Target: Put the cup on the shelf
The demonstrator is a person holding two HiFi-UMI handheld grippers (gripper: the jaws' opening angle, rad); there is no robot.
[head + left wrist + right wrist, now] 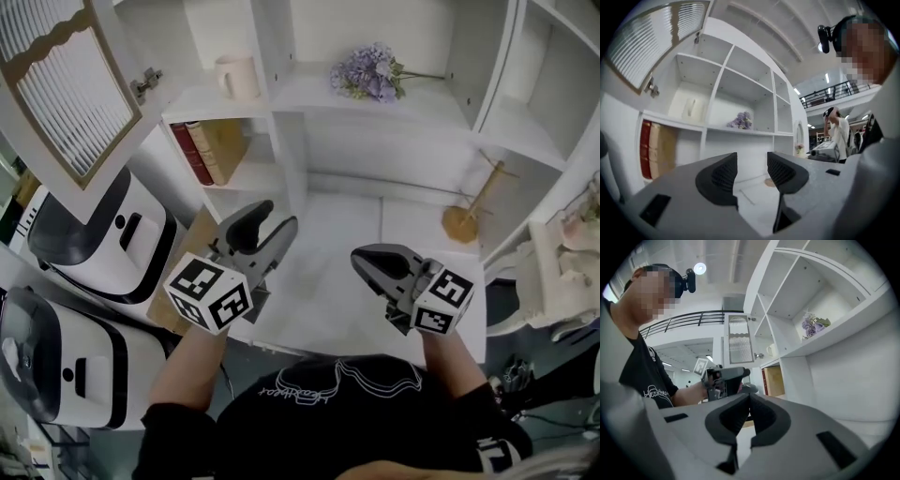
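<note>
A cream cup (236,77) stands alone in the upper left compartment of the white shelf (281,103); in the left gripper view the cup (689,108) shows pale and small, far ahead of the jaws. My left gripper (270,223) hangs well below it over the white counter, open, with nothing between its fingers (723,174). The left gripper (752,161) points toward the shelf. My right gripper (364,259) is held beside it, shut and empty, and the right gripper (749,400) shows its pads meeting.
Purple flowers (370,73) lie in the compartment to the right of the cup. Red and tan books (202,150) stand on the shelf below. A wooden stand (469,211) sits at the counter's back right. An open louvred door (66,84) juts out at left, above white appliances (103,234).
</note>
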